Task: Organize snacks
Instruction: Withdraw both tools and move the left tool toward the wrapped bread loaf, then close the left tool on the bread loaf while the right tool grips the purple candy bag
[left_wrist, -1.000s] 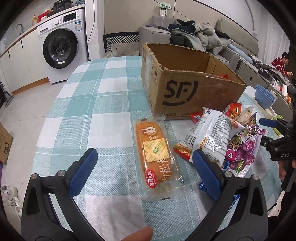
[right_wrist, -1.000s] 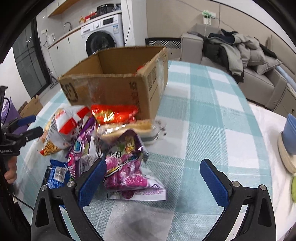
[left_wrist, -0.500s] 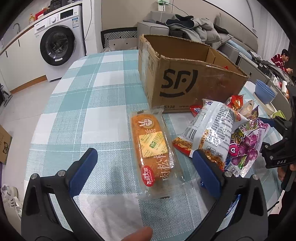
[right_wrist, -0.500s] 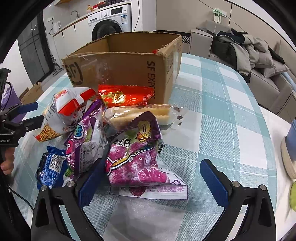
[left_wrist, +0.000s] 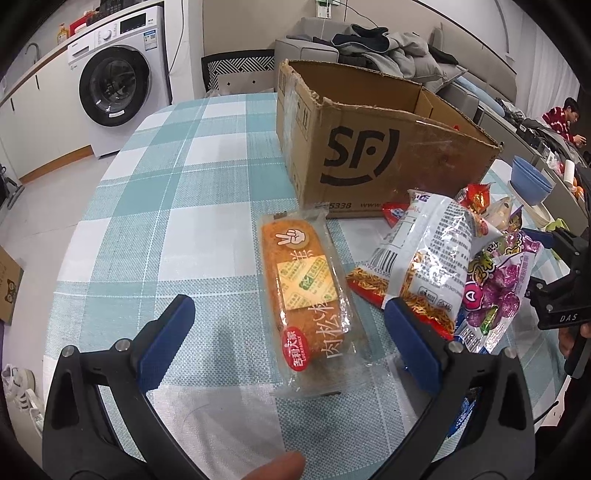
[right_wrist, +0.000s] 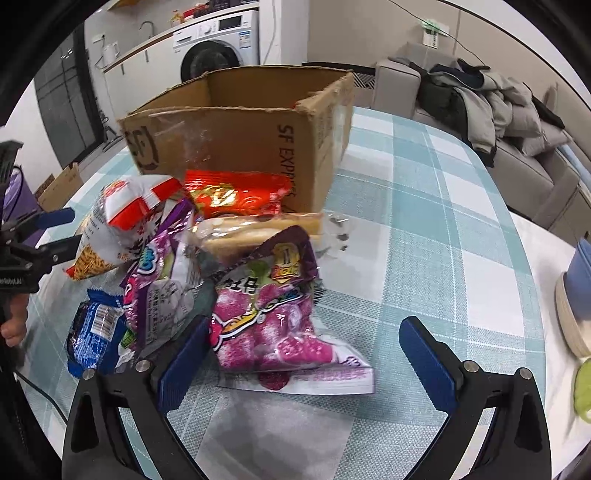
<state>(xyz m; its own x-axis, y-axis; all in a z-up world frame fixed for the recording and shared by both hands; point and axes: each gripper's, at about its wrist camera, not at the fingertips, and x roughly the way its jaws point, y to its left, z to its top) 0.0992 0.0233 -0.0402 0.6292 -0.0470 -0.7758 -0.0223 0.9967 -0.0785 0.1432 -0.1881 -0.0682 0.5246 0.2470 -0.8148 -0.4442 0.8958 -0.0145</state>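
Left wrist view shows the left hand-held gripper (left_wrist: 288, 317) with its two blue fingers spread wide and holding nothing. Between them, flat on the tabletop (left_wrist: 162, 184) with a teal and white checked cloth, lies an orange bread pack (left_wrist: 306, 291) in clear wrap. Its far end is near the front wall of the open cardboard box (left_wrist: 369, 162), which stands in the middle of the tabletop. A white noodle snack bag (left_wrist: 424, 258) lies just beside the bread pack and leans on the other snacks.

Right wrist view shows the right hand-held gripper (right_wrist: 303, 339), also spread wide and pinching nothing. A purple candy bag (right_wrist: 273, 317) lies between its fingers and touches the inner side of the left one. Behind this bag there are a clear sandwich pack (right_wrist: 258, 229) and a red snack pack (right_wrist: 236, 195), which rests against the box wall. A blue packet (right_wrist: 96, 328) lies at the near edge of the pile. Stacked bowls (right_wrist: 576, 295) stand at the far right edge of the tabletop.
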